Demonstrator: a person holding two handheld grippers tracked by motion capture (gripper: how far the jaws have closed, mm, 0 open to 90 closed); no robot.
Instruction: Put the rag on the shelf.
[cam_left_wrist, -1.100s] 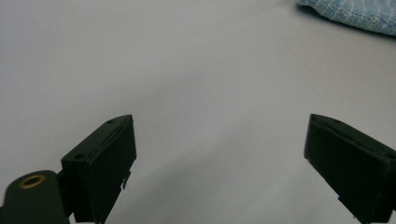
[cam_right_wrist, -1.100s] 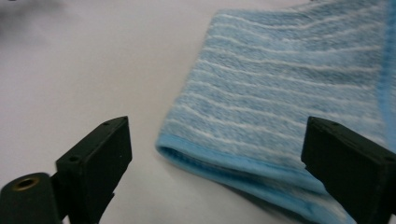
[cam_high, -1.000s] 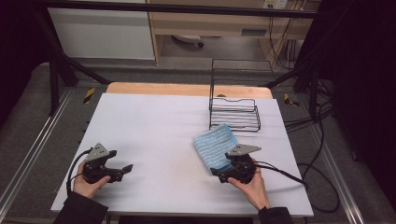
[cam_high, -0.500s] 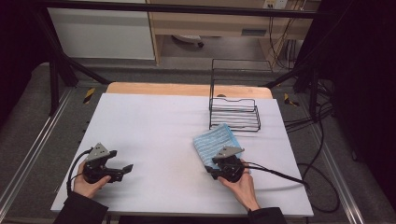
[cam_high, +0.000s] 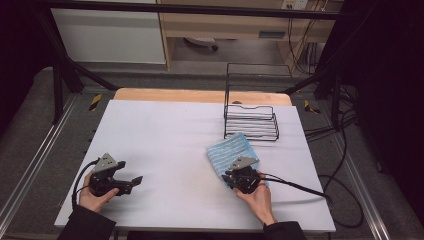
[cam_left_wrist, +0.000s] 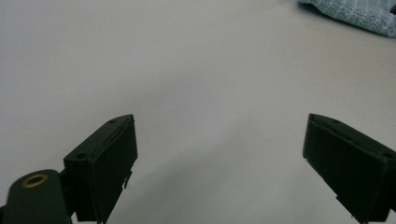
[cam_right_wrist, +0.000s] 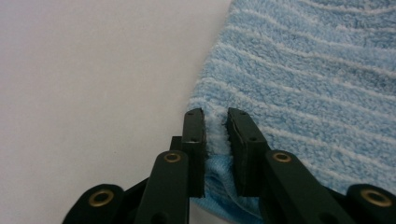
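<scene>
A black wire rack (cam_high: 251, 120) stands toward the desk's (cam_high: 165, 135) far right side, and black cables (cam_high: 345, 150) trail across the floor beside it.

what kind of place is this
Probably a lab or recording workspace, not a home: a white-covered table inside a dark metal frame, loose cables on the grey floor, and the right gripper pinching a blue cloth.

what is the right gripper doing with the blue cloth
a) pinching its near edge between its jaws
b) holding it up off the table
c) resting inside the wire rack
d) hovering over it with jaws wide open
a: in the right gripper view the right gripper has its jaws nearly closed on a fold at the edge of the blue cloth, which lies flat on the table.
</scene>
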